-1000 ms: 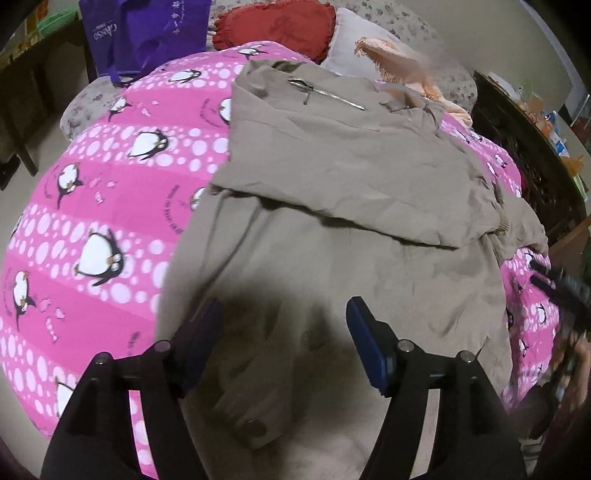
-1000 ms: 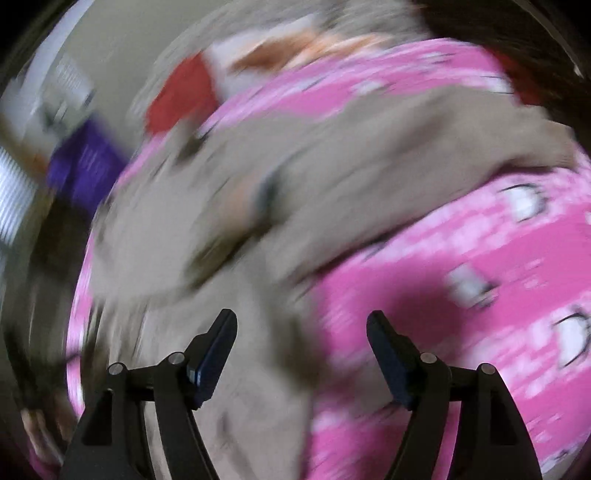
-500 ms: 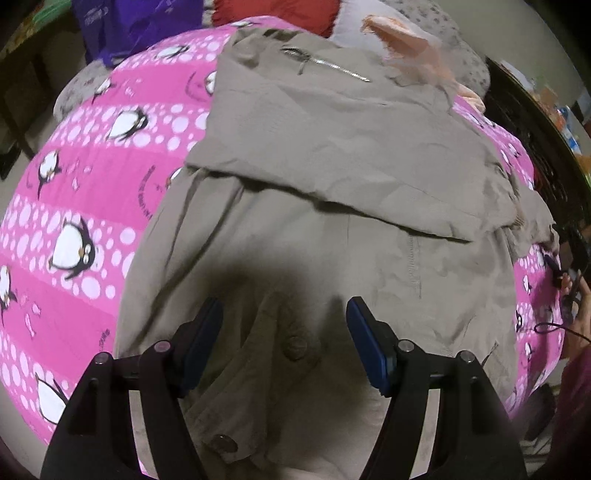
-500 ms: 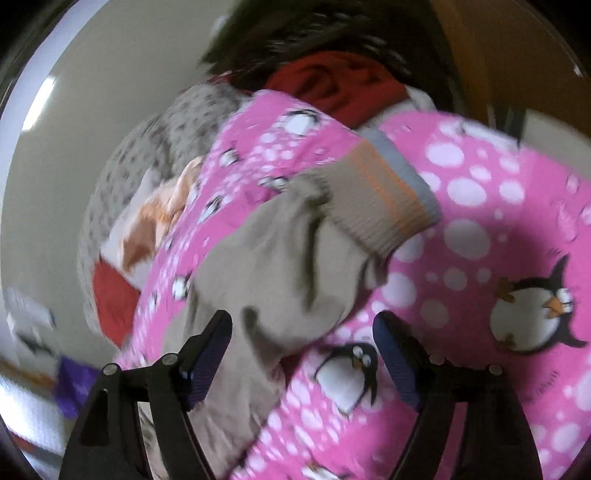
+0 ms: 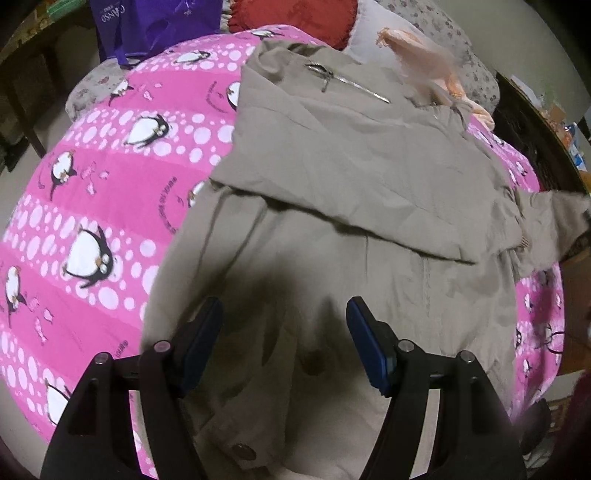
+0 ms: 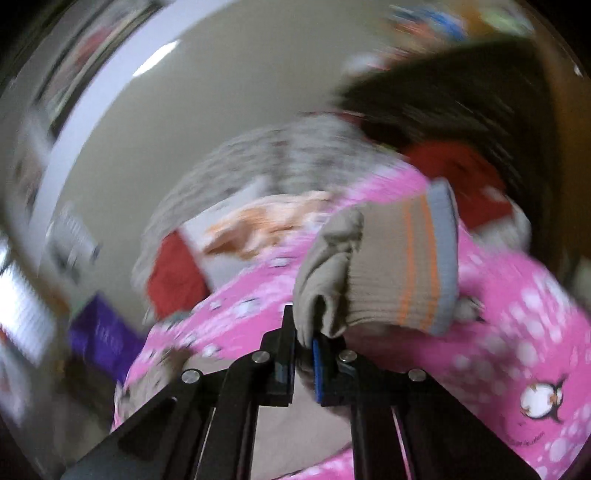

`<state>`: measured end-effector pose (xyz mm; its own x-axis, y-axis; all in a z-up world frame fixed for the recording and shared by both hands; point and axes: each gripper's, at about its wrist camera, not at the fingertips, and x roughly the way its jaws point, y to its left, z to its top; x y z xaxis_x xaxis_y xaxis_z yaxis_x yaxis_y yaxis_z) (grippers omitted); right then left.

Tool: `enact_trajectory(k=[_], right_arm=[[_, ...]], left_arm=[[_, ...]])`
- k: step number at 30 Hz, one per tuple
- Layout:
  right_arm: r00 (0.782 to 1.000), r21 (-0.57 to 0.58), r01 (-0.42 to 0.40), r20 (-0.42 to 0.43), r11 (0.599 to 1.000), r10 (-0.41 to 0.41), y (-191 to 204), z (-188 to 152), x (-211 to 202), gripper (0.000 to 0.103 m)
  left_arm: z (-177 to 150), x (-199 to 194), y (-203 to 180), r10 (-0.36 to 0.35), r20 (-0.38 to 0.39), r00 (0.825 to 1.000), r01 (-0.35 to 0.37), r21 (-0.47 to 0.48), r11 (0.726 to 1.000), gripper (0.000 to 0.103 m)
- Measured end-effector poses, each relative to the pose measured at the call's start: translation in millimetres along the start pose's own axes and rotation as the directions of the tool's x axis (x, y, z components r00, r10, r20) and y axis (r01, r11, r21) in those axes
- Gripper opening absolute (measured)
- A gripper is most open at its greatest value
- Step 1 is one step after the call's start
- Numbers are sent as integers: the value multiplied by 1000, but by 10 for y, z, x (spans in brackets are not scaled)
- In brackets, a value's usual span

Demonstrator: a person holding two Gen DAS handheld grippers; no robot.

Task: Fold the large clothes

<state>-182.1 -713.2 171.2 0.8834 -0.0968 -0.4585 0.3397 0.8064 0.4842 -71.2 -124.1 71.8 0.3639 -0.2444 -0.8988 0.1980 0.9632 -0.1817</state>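
Note:
A large beige jacket (image 5: 351,206) lies spread on a pink penguin blanket (image 5: 110,192), its upper part folded over the body. My left gripper (image 5: 284,336) is open and empty, hovering over the jacket's lower front near its buttons. My right gripper (image 6: 304,343) is shut on the jacket's sleeve (image 6: 332,273) just behind the ribbed cuff (image 6: 413,258) with orange and grey stripes, and holds it lifted above the blanket. In the left wrist view that sleeve (image 5: 554,218) sticks out raised at the right edge.
A purple bag (image 5: 155,26), a red cushion (image 5: 295,14) and a grey spotted pillow (image 5: 454,44) with a peach cloth (image 5: 424,62) lie at the bed's head. Dark furniture (image 5: 535,147) stands along the right side.
My right gripper has closed on the sleeve by the cuff and lifted it; it was open half a second ago. The left gripper stays open and has drawn back a little over the jacket.

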Motion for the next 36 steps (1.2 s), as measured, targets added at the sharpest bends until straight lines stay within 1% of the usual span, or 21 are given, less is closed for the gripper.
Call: enact_trajectory(k=[3,5,7,9,11,12,15,16,17,18,19,20,22,24,25,26,28,29,31,33,36], right_arm=[[994,-129,-104,-48,986,98,684,-21,-34,7],[981,-181,-180,-110,967,162,1085,-110,29,7],[954,-246,-265,-206,933,217,1616,-334,178,7],[925,-285,-332,-284,899,251,2019,-590,320,7],[896,-336,-382,-364,861,256,2465,-943,516,7],[888,-354,-393,-385,849,251,2610,-1080,609,7],[870,-372,-401,-442,837,220,2975,-1555,971,7],[871,-381,-392,-446,837,205,3041,-1680,1043,10],[867,-382,-385,-463,840,187,3104,-1884,1180,17],[856,-374,-386,-486,843,176,3130,-1995,1291,22],[828,-345,-394,-535,852,166,3139,-2126,1451,39],[808,-323,-395,-568,860,158,3159,-2213,1512,50],[746,-245,-398,-648,884,156,3099,-2335,1625,50],[731,-234,-413,-662,880,166,3064,-2301,1558,50],[736,-246,-424,-654,872,173,3038,-2241,1462,54],[742,-254,-430,-646,867,179,3024,-2177,1378,60],[777,-280,-417,-602,865,181,2851,-2003,1094,67],[788,-284,-406,-590,869,175,2821,-1961,1036,67],[812,-270,-369,-560,889,167,2565,-1791,818,68],[822,-245,-336,-547,909,156,2332,-1675,692,69],[844,-217,-264,-523,940,116,1992,-1567,527,69]], left_arm=[[40,-39,10,-6,24,1000,6,-9,1000,69],[46,-60,39,-12,31,999,12,-18,1000,69],[57,-59,52,-12,32,999,12,-27,1000,69],[53,-60,89,-12,33,999,13,-35,999,69],[64,-57,106,-8,31,1000,9,-36,999,69],[65,-60,111,-7,33,999,8,-36,999,69],[90,-68,138,1,40,999,0,-35,999,69],[96,-71,152,2,41,999,-1,-37,999,69],[104,-76,176,4,43,999,-2,-40,999,69],[112,-76,191,7,44,999,-5,-43,999,69],[122,-71,204,9,42,999,-7,-43,999,69],[129,-69,217,11,41,999,-9,-43,999,69],[145,-59,229,13,40,999,-12,-41,999,69],[178,-40,233,9,40,999,-8,-37,999,69],[188,-31,229,8,39,999,-6,-37,999,69],[216,-15,220,4,40,999,-3,-38,999,71],[285,3,186,-6,50,999,8,-41,999,71],[344,15,154,-11,60,998,14,-43,999,72],[467,33,82,-23,84,996,27,-50,998,74],[602,61,-19,-31,107,994,36,-45,998,74],[826,146,-248,-28,144,989,28,1,1000,74]])
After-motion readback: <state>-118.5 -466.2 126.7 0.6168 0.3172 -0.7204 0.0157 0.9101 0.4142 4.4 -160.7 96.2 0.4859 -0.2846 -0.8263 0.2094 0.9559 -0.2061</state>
